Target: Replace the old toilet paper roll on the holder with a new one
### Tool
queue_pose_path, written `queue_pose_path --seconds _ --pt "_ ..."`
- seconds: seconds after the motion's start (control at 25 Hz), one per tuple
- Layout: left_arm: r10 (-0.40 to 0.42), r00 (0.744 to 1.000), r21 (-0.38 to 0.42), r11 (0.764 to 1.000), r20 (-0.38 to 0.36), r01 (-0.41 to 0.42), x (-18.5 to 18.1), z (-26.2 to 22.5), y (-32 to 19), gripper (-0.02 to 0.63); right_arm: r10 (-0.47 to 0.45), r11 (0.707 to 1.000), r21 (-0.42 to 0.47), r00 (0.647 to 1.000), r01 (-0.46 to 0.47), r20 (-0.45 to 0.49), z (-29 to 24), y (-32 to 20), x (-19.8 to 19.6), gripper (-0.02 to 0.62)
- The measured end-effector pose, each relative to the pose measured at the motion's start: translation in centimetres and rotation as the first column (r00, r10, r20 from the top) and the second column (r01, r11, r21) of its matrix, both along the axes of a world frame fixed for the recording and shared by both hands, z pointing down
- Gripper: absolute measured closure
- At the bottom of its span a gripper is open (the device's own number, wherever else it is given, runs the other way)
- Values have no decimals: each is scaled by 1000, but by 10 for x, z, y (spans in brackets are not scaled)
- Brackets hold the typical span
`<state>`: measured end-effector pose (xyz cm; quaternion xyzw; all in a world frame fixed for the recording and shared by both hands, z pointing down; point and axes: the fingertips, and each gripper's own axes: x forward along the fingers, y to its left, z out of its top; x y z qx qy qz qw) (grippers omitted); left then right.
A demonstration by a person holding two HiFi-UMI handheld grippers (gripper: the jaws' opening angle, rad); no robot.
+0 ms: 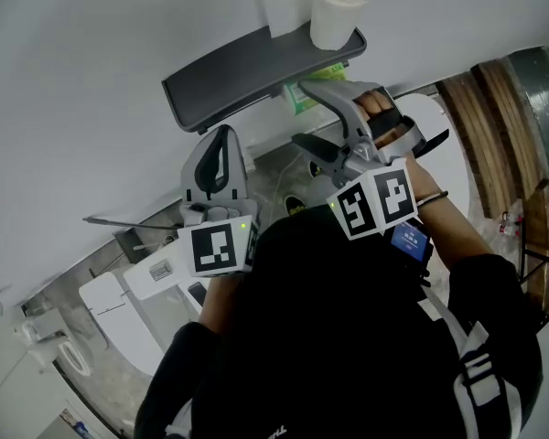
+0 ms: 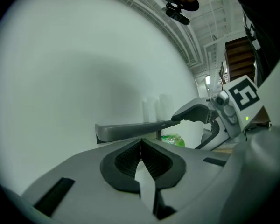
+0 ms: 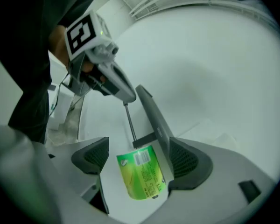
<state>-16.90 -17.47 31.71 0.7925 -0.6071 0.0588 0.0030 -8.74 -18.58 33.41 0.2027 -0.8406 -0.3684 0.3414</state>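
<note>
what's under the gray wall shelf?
A green-wrapped roll sits just under the shelf, between the open jaws of the right gripper. A thin rod leads to it; how the roll is mounted is hidden behind it.

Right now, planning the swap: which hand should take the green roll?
Right: the right hand-held gripper is open, the green roll between its jaws; the left hand-held gripper is shut.

Green-wrapped roll (image 3: 142, 171): print, barcode too small; nothing legible.

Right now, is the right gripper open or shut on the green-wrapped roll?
Open. The right gripper has its jaws apart on either side of the green-wrapped roll, with a clear gap beside one jaw.
</note>
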Motion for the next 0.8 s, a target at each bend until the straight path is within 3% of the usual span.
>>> queue_pose_path --seconds 0.2,0.44,0.48,0.6,0.68,0.8 --pt "8 1000 5 1000 3 -8 1 -3 3 584 -57 995 -60 971 73 232 -59 20 -5 183" --pt "23 1000 29 999 -16 -23 5 -10 1 584 -33 990 -104 871 97 490 -115 19 12 196" --pt "27 1000 31 999 -9 -27 5 -10 1 584 -11 991 -108 851 80 526 -121 15 18 228" --pt "29 1000 23 999 -2 -29 5 -8 1 584 57 994 -110 777 16 627 -135 4 38 413" --pt "28 1000 21 999 -10 -27 5 -7 0 584 96 993 -114 719 -23 688 -141 -3 51 503" --pt "35 999 26 999 -4 -35 6 -9 -1 584 159 985 -165 637 -49 754 -143 -13 70 529"
